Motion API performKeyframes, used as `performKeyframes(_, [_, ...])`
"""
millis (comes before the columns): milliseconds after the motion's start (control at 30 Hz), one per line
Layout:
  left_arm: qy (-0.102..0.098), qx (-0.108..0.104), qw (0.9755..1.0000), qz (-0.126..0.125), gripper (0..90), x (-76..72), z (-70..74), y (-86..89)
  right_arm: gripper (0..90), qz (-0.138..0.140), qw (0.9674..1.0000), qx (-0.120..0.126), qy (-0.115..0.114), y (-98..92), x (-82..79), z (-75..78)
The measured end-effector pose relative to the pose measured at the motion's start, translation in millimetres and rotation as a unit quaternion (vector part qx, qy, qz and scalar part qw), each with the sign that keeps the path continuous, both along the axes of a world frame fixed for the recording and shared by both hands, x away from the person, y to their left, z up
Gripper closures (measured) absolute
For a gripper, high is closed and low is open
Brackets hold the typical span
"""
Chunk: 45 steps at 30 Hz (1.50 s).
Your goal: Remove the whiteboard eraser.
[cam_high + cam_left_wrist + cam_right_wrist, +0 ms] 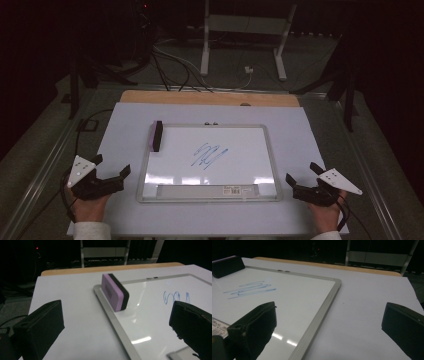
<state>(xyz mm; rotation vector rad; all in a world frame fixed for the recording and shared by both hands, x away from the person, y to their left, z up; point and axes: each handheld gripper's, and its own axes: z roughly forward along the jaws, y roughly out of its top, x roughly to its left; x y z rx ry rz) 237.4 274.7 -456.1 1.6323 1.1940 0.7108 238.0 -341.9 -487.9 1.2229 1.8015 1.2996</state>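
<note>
A small whiteboard (270,150) with a grey frame lies in the middle of the white table, a blue scribble (207,156) on it. A purple eraser with a black felt side (156,135) stands on edge at the board's far left corner, seen closer as the eraser (115,292) in the left gripper view. My left gripper (111,166) rests open at the table's near left, nothing between its jaws. At the near right, beside the board's frame (319,315), my right gripper (303,174) is open and empty too. The scribble (249,289) lies ahead of it to the left.
A grey marker tray with a label (207,190) runs along the board's near edge. A wooden strip (210,98) borders the table's far side. Beyond it are cables and a white stand (240,45) on a dark floor.
</note>
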Motion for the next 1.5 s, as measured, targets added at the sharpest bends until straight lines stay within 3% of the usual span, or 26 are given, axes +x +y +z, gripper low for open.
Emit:
performKeyframes(200, [0.002,0.006,0.9999,-0.015,0.5,24.7,14.9,-6.5,0.1,0.002,1.0,0.001,0.0,2.4,2.6,-1.5])
performKeyframes(233, [0.003,0.011,0.9998,-0.019,0.5,34.4,17.3,-9.5,0.1,0.002,1.0,0.0,0.001,2.9,2.9,-1.4])
performKeyframes(633, [0.051,0.002,0.9982,-0.03,0.5,87.4,6.3,-26.7,0.1,0.002,1.0,0.0,-0.002,1.6,2.1,-1.2])
performKeyframes(1067, [0.083,0.002,0.9961,-0.03,3.0,115.0,-1.6,-39.1,0.2,0.007,1.0,-0.002,-0.003,5.3,5.0,-1.3])
performKeyframes(1300, [0.111,-0.021,0.9932,-0.027,5.7,129.2,-8.8,-40.0,0.1,0.006,1.0,0.003,-0.003,2.3,4.3,-1.0])
performKeyframes(1500, [0.122,-0.025,0.9918,-0.027,6.0,135.8,-13.6,-43.6,0.1,0.004,1.0,0.003,-0.005,0.9,3.5,-1.0])
